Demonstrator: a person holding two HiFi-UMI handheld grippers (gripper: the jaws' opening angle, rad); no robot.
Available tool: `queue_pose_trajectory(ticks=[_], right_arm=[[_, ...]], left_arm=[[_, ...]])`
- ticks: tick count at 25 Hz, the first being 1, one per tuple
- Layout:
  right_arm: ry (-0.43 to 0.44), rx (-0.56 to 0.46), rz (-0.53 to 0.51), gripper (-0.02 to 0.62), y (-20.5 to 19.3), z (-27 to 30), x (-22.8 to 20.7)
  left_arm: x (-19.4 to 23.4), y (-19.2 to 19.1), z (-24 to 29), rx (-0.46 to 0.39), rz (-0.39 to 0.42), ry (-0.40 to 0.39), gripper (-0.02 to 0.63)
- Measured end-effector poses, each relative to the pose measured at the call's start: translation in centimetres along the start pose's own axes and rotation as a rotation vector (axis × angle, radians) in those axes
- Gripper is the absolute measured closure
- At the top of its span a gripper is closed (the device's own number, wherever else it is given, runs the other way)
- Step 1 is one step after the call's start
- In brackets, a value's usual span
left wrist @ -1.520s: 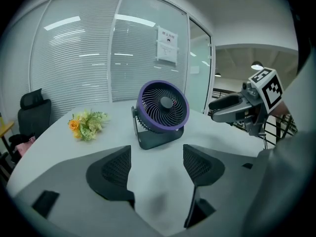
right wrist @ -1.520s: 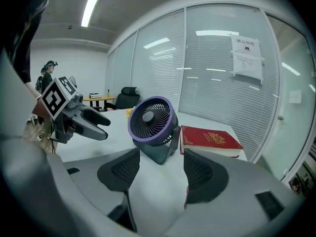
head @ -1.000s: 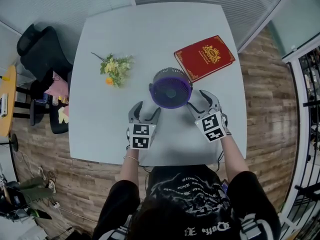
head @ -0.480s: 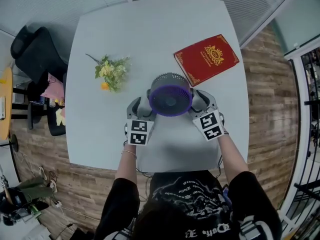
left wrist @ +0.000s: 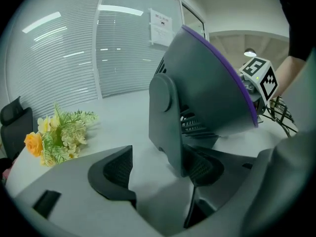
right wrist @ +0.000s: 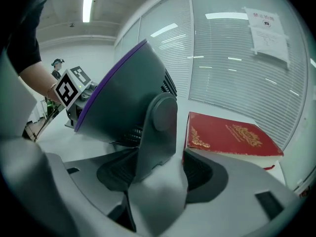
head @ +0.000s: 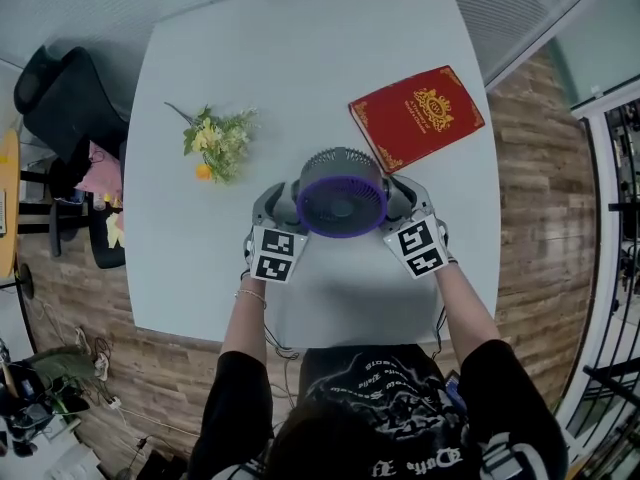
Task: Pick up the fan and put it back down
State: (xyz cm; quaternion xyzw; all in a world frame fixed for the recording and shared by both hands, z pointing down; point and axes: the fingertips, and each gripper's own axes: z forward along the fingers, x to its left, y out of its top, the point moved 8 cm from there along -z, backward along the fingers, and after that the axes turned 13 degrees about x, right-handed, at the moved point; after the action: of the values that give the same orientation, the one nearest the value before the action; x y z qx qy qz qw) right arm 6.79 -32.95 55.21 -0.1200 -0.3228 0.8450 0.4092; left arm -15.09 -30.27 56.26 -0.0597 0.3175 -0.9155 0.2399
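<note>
Near middle of the white table (head: 300, 68): grey fan (head: 341, 205) with purple rim, face tilted upward, flanked by left gripper (head: 280, 206) and right gripper (head: 408, 198). Neither clenched: left jaws spread, side arm of the fan against the inner pad only, outer pad clear. Same on the right, jaws just widening slightly, outer pad free beside the red book (head: 417, 116) at far right. Well left, yellow flower bunch (head: 218, 140). Unclear whether lifted or resting.
</note>
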Motion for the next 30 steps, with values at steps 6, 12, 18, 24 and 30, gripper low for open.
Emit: queue_pose_trajectory(ticks=[6, 12, 18, 24, 30], right_arm=[[-0.036, 0.019, -0.055, 0.328, 0.6, 1.0, 0.1], [-0.038, 0.021, -0.104, 0.344, 1.2, 1.7, 0.1], [-0.013, 0.009, -0.071, 0.358, 1.2, 1.7, -0.1], [-0.005, 0.018, -0.065, 0.356, 1.3, 1.3, 0.1], [0.011, -0.008, -0.051, 0.356, 1.8, -0.4, 0.4]], left_arm=[[0.3, 0.5, 0.8, -0.013, -0.016, 0.0, 0.29], [0.1, 0.8, 1.5, -0.01, 0.001, -0.009, 0.328], [-0.5, 0.8, 1.6, -0.007, 0.044, -0.025, 0.413], [-0.6, 0.9, 1.3, 0.019, 0.056, 0.005, 0.431], [-0.7, 1.8, -1.1, -0.02, 0.041, -0.019, 0.433]])
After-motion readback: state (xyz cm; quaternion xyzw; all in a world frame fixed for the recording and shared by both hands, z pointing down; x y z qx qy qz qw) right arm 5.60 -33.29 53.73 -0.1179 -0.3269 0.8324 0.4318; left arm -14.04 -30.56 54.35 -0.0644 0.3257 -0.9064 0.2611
